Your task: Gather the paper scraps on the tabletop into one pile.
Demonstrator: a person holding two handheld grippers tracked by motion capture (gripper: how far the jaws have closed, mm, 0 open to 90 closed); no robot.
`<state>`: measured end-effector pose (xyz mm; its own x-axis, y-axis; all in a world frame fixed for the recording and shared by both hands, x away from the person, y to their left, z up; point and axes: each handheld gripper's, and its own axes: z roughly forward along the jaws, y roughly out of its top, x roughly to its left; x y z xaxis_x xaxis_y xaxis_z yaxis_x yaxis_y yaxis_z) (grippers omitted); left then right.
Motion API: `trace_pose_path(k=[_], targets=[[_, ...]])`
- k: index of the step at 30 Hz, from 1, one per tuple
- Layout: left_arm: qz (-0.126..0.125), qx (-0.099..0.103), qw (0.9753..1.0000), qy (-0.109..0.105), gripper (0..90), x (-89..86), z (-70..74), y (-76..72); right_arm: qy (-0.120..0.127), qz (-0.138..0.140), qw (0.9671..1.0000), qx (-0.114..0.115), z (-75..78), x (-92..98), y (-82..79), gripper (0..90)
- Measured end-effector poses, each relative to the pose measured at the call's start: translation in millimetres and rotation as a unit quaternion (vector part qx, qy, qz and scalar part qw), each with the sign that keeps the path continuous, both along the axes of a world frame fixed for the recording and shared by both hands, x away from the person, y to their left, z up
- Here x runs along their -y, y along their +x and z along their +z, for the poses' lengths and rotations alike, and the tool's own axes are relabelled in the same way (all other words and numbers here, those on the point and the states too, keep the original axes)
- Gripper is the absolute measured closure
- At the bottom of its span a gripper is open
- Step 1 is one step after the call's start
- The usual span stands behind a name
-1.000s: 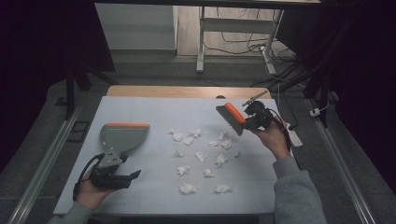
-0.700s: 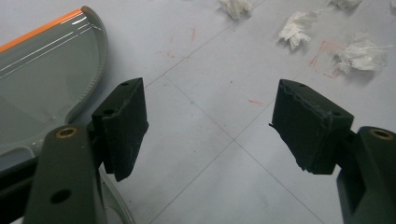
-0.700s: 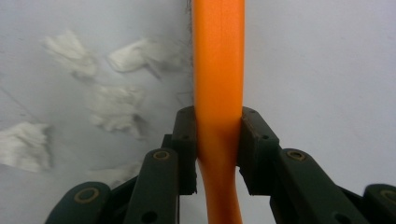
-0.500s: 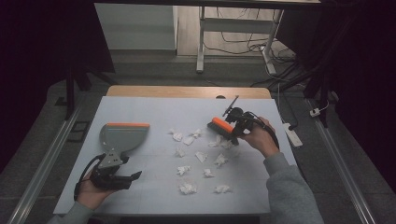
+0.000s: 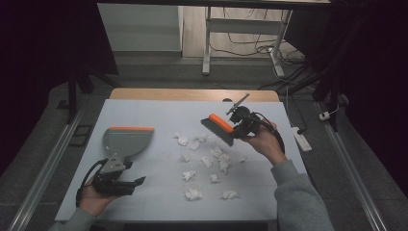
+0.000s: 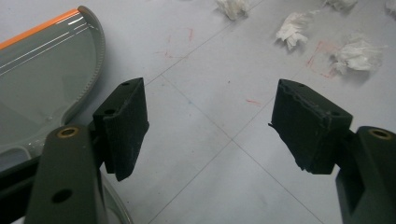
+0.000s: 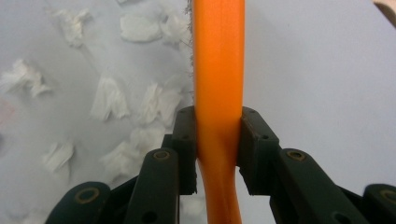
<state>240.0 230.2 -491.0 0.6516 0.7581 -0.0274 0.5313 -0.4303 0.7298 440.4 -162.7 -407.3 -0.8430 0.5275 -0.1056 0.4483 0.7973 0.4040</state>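
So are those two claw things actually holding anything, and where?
The right gripper is shut on the brush, clamping its orange handle. The left gripper is open, holding nothing; the dustpan lies beside it.

Brush (image 5: 219, 128): orange back, dark bristles. Dustpan (image 5: 124, 142): grey, orange edge strip. Paper scraps (image 5: 193, 193): white. Table cover (image 5: 159, 115): pale grey, faint grid lines, small red marks. Both grippers' jaws: black.

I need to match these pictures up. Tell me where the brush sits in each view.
High view: the brush is right of centre, held above the paper scraps.
Left gripper view: not in it.
Right gripper view: its orange back runs up the middle, clamped between the jaws.
Shared landmark: the paper scraps.
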Motion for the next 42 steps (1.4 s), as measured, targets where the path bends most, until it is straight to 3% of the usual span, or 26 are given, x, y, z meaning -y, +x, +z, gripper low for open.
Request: trace_pose_path(k=[6, 10, 13, 18, 20, 23, 25, 27, 29, 33, 35, 42], targets=[[-0.002, -0.002, 1.0, 0.002, 28.0, 0.0, -1.7, 0.6, 0.008, -0.004, 0.9999, -0.012, -13.4, -19.3, 26.7, 70.3], [-0.003, -0.004, 1.0, 0.003, 28.0, -0.2, -2.8, 1.6, 0.044, -0.015, 0.9987, -0.023, -20.6, -24.8, 44.4, 70.3], [0.002, -0.003, 1.0, 0.005, 28.2, -0.8, -3.0, 1.9, 0.011, -0.012, 0.9999, 0.001, -25.3, -34.0, 55.4, 70.3], [0.005, -0.002, 1.0, 0.002, 28.4, -2.1, -2.7, 1.4, -0.028, 0.027, 0.9992, -0.009, -31.5, -50.8, 67.7, 70.3], [0.004, -0.002, 1.0, 0.0, 28.5, -2.8, -2.9, 1.4, -0.046, 0.066, 0.9964, -0.025, -34.6, -58.4, 66.6, 70.3], [0.003, -0.005, 1.0, -0.004, 28.5, -4.1, -3.7, 2.2, -0.054, 0.11, 0.9915, -0.042, -35.5, -67.4, 54.5, 70.4], [0.003, -0.005, 1.0, -0.006, 28.9, -4.8, -3.5, 2.3, -0.077, 0.14, 0.9865, -0.034, -35.3, -74.1, 40.5, 70.4], [0.002, -0.005, 1.0, -0.007, 29.0, -5.0, -2.9, 1.9, -0.082, 0.163, 0.9821, -0.045, -34.3, -77.9, 28.8, 70.4], [0.002, -0.003, 1.0, -0.008, 29.0, -4.5, -2.4, 1.3, -0.081, 0.175, 0.9803, -0.044, -30.6, -79.1, 20.7, 70.4], [0.001, -0.003, 1.0, -0.008, 29.0, -3.8, -1.6, 1.2, -0.052, 0.155, 0.9865, -0.009, -16.6, -75.3, 23.5, 70.3], [0.0, -0.003, 1.0, -0.009, 29.0, -4.0, -1.7, 1.6, -0.038, 0.138, 0.9897, -0.006, -13.6, -75.9, 27.7, 70.3], [0.001, -0.005, 0.9999, -0.013, 29.0, -5.1, -2.0, 2.6, -0.053, 0.144, 0.9881, 0.013, -16.0, -94.2, 51.3, 70.3]])
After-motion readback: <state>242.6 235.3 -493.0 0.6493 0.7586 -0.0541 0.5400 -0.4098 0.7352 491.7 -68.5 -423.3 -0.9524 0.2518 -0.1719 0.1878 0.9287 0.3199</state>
